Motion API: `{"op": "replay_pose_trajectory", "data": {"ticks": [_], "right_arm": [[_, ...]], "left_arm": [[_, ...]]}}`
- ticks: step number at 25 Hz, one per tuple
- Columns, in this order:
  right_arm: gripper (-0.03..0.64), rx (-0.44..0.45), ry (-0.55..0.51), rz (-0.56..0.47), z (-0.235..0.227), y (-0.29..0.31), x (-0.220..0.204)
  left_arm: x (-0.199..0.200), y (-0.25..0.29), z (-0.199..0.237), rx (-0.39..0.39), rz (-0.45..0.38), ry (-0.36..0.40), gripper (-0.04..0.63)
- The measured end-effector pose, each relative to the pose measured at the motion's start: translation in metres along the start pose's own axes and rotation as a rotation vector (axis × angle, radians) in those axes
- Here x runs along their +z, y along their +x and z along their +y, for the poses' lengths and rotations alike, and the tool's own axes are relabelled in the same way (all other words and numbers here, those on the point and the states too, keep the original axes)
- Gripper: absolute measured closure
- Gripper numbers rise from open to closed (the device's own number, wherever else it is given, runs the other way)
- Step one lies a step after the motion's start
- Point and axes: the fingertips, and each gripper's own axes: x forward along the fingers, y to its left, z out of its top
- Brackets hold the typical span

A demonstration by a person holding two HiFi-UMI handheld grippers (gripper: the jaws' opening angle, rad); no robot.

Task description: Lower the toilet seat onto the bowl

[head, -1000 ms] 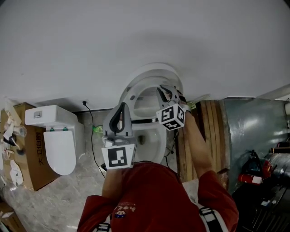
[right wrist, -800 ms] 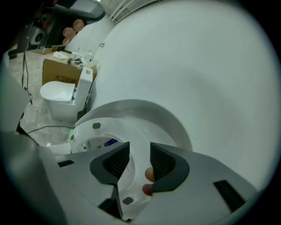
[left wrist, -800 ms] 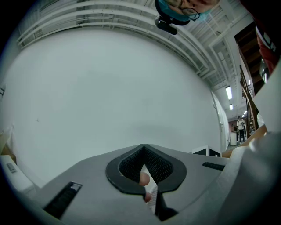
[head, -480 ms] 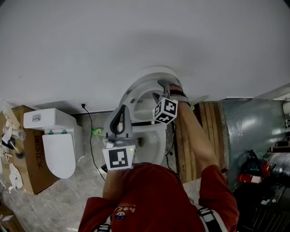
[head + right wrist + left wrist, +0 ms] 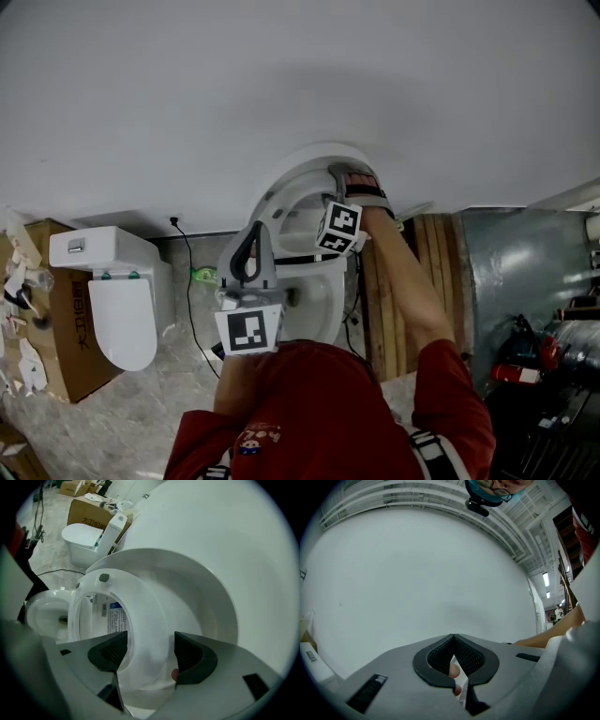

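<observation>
The toilet seat (image 5: 278, 194) stands raised in front of the open lid (image 5: 314, 155), which leans on the white wall. Below them is the bowl (image 5: 317, 292). My right gripper (image 5: 339, 180) is at the seat's upper rim. In the right gripper view it (image 5: 146, 652) is open, and the seat ring (image 5: 150, 620) passes between its two pads in front of the lid (image 5: 206, 602); the bowl (image 5: 47, 613) lies to the left. My left gripper (image 5: 251, 230) hangs left of the bowl, pointing at the wall. It (image 5: 453, 638) is shut on nothing.
A second toilet (image 5: 117, 291) stands at the left beside a cardboard box (image 5: 52, 309). A black cable (image 5: 190, 281) runs down the floor between the toilets. Wooden planks (image 5: 422, 272) and a metal sheet (image 5: 525, 272) lie to the right.
My right gripper has moved up and back along the seat to its top rim. The left gripper has hardly moved.
</observation>
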Motion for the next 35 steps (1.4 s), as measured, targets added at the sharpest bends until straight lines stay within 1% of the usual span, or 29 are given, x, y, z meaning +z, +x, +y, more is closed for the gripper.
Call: {"op": "replay_pose_trajectory", "data": {"ticks": [5,8,14,21,35], "right_arm": [[0.35,0.038,-0.022,0.023,0.006,0.007,-0.001],[0.35,0.029,-0.017,0.027,0.005,0.01,-0.001],[0.35,0.03,-0.039,0.043,0.003,0.015,-0.002],[0.35,0.006,-0.048,0.037,0.0,0.018,-0.001],[0.35,-0.003,-0.041,0.034,0.001,0.018,0.0]], "left_arm": [[0.0,0.004,0.004,0.001,0.004,0.011,0.583],[0.001,0.006,0.005,0.001,0.0,0.015,0.583],[0.001,0.006,0.004,0.009,0.009,0.018,0.583],[0.001,0.005,0.003,0.01,0.01,0.026,0.583],[0.001,0.001,0.003,0.013,0.015,0.026,0.583]]}}
